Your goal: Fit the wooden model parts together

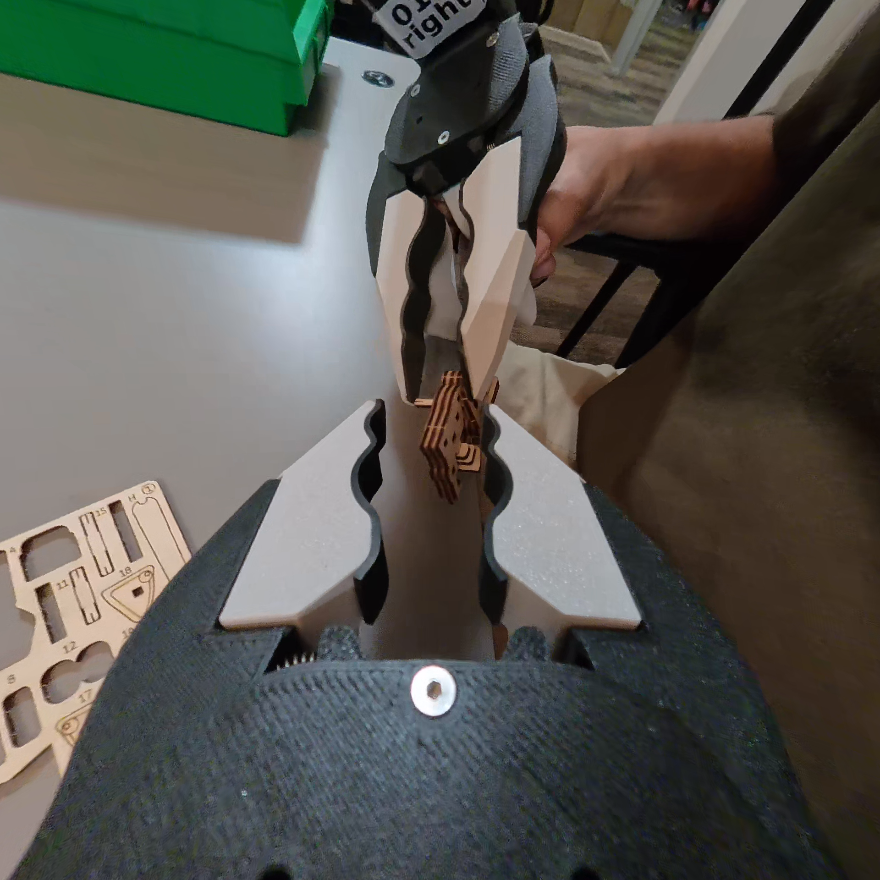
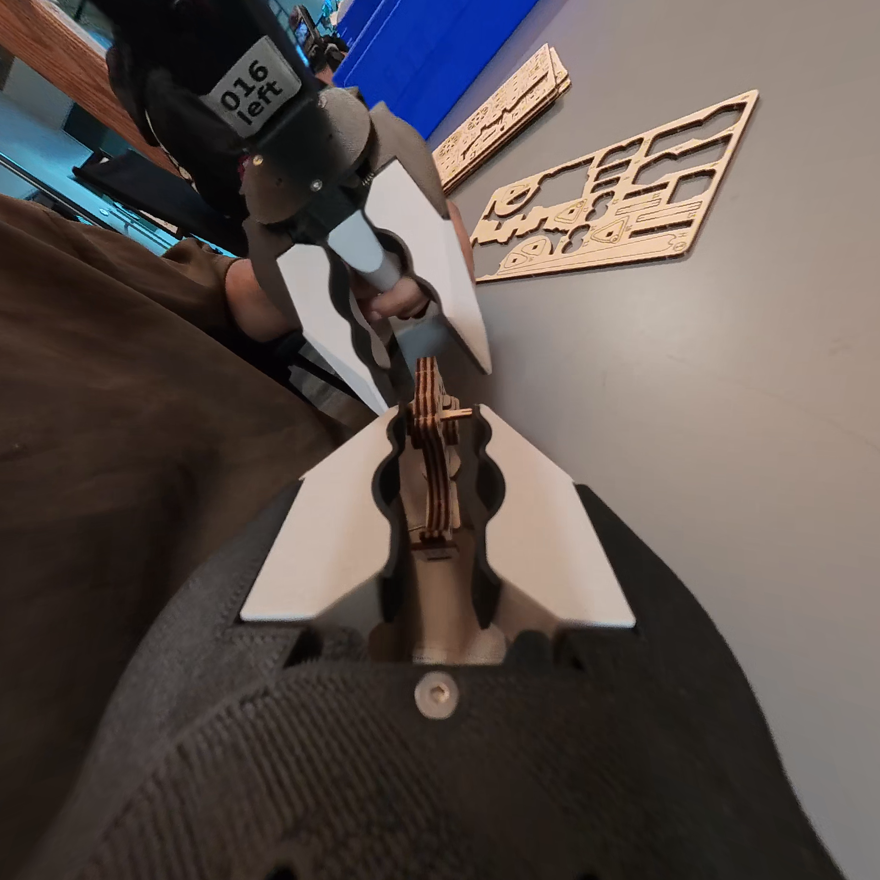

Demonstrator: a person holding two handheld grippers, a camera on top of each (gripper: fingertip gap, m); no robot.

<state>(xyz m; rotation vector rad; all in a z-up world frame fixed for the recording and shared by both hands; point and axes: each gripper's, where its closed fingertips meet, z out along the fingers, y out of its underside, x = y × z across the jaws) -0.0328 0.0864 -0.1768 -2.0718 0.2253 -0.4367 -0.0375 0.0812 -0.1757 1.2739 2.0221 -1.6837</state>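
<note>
A small layered wooden assembly (image 2: 431, 481) with a side peg sits between the fingertips of my right gripper (image 2: 438, 412), which is shut on it and holds it above the table edge. In the left wrist view the assembly (image 1: 445, 447) hangs from the right gripper (image 1: 447, 393), which comes in from above. My left gripper (image 1: 433, 413) is open, its fingers on either side of the assembly's lower end, the right finger (image 1: 533, 524) close to it. In the right wrist view the left gripper (image 2: 435, 381) faces mine, open around the assembly's far tip.
A cut-out wooden parts sheet (image 1: 71, 595) (image 2: 619, 190) lies on the grey table (image 1: 190, 333) (image 2: 690, 452). A stack of sheets (image 2: 505, 119) lies beyond it by a blue box (image 2: 428, 47). A green box (image 1: 166, 57) stands at the back. A person's hand (image 1: 643, 190) and brown clothing (image 1: 714, 476) are beside the table edge. The grippers are tip to tip, or close to it.
</note>
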